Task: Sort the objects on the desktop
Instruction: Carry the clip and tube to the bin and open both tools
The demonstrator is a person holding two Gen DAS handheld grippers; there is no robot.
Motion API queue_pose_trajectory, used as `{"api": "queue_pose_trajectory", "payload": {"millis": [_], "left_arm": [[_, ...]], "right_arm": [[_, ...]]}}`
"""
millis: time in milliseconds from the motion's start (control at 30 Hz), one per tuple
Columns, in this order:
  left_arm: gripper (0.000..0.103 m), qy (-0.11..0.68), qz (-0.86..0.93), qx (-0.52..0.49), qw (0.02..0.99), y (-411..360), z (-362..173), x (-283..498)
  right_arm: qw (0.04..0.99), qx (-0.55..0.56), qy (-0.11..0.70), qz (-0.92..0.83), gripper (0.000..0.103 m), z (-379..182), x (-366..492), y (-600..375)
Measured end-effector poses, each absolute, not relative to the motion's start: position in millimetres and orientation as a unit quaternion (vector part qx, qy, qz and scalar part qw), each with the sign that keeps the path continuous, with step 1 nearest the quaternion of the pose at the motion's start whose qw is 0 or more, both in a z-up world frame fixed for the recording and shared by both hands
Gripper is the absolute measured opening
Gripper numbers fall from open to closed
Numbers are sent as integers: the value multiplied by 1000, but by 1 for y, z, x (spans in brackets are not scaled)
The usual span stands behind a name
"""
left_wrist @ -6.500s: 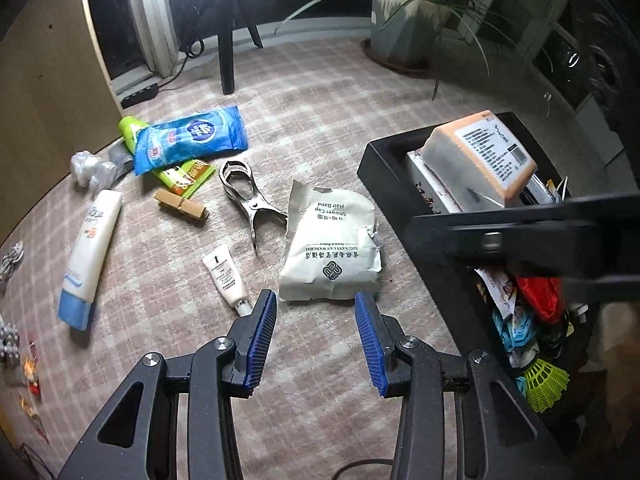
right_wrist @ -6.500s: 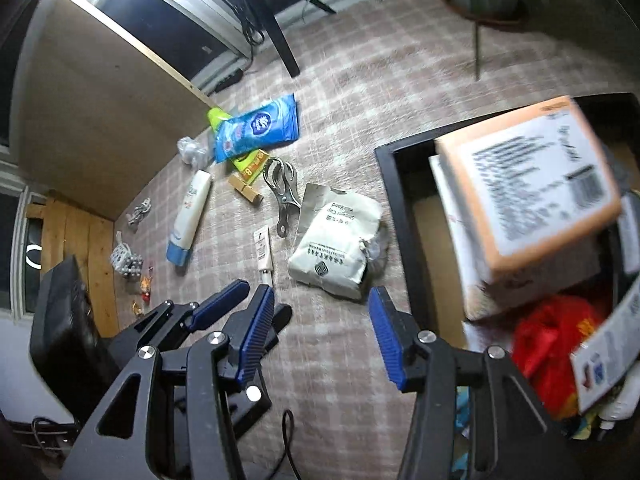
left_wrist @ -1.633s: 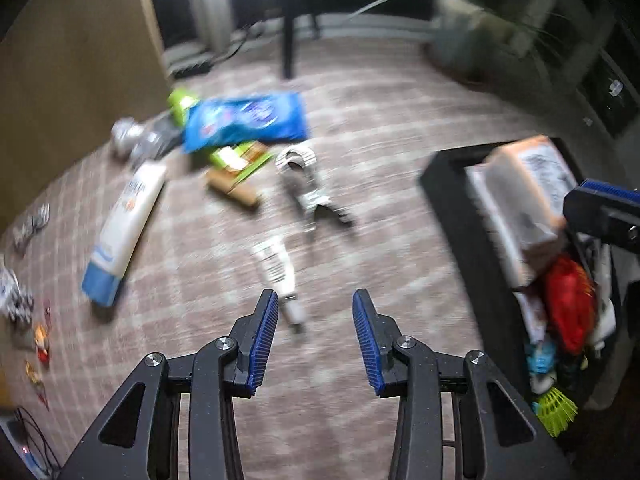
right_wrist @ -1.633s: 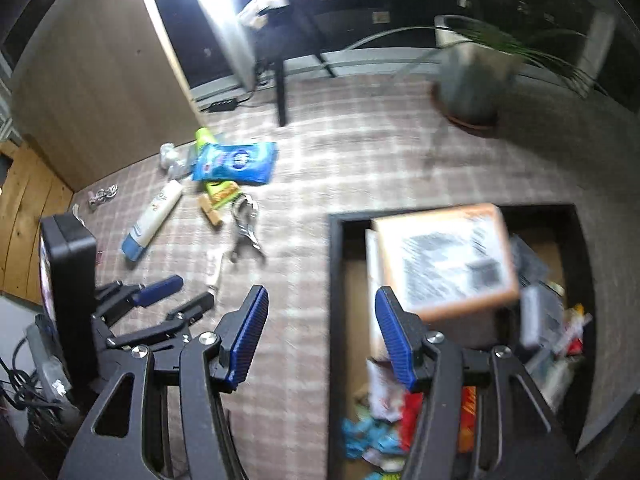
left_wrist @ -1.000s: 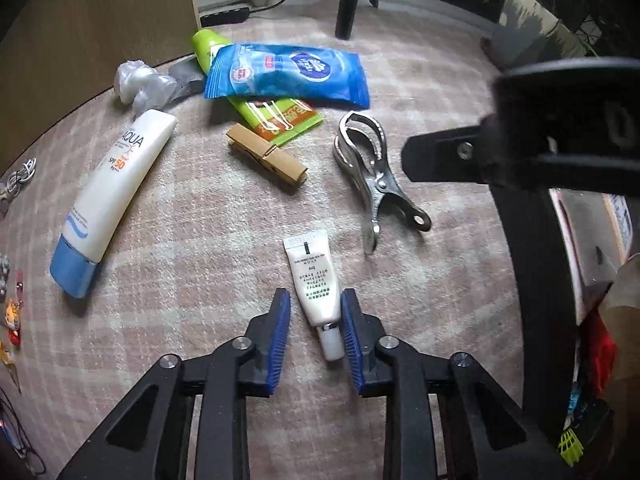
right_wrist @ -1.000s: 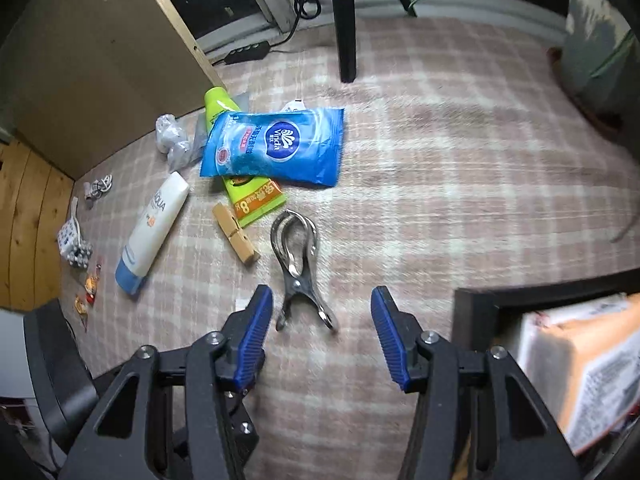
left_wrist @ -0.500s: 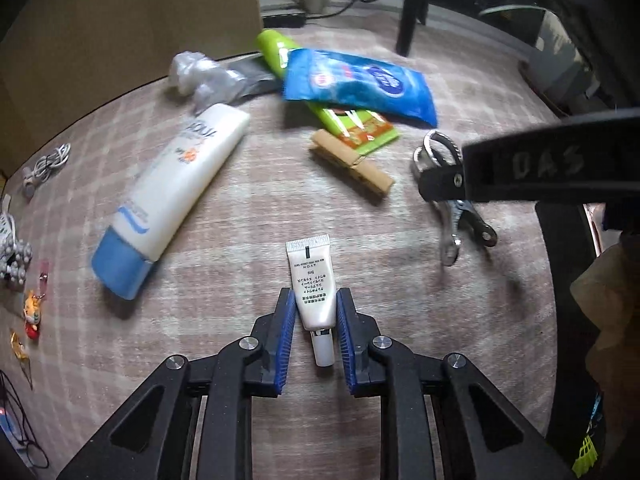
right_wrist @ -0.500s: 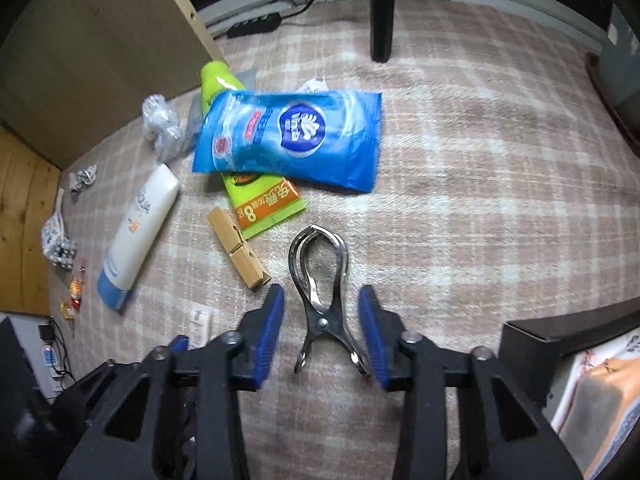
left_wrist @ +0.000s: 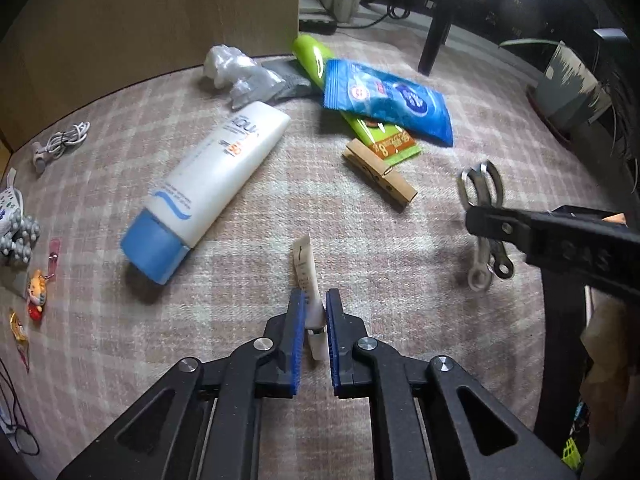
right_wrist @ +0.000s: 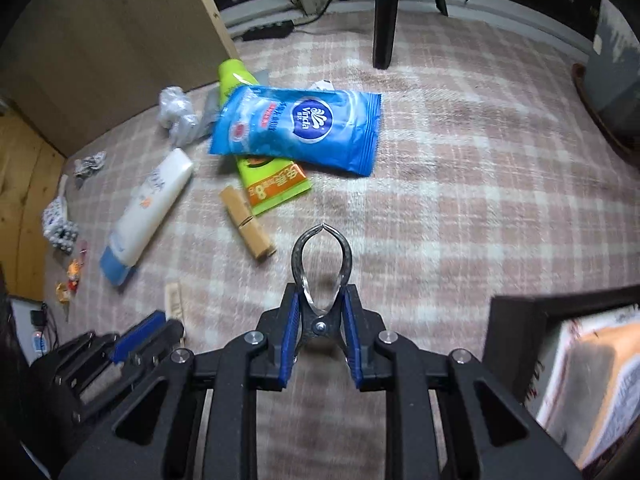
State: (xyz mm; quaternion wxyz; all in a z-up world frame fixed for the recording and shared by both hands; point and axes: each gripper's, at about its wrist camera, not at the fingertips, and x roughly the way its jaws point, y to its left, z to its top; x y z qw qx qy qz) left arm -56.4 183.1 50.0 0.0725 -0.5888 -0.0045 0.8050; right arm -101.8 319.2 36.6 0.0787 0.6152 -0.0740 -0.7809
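Left hand-held gripper point(left_wrist: 313, 320) pinching small tube point(left_wrist: 306, 276); right hand-held gripper point(right_wrist: 321, 322) closing on metal clip point(right_wrist: 322, 270), both for the black bin point(right_wrist: 516, 320) at three o'clock.

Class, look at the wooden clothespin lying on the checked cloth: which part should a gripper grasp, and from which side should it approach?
Grip the wooden clothespin across its two long flat sides, near mid-length, coming straight down from above. It lies flat on the checked cloth, long and narrow, with bare cloth along both long sides. One end lies close beside the green and orange tube, so avoid that end.
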Motion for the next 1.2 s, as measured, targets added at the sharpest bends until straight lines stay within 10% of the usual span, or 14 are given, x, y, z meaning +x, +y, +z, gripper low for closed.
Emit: {"api": "queue_pose_trajectory", "payload": {"millis": [533,1200], "left_arm": [[0,-14,802,-591,81,159,65,-55],[14,17,786,-612,91,166,32,-74]], "right_arm": [[71,575,-126,-806,21,104,-32,398],[50,578,-147,-801,21,100,-6,429]]}}
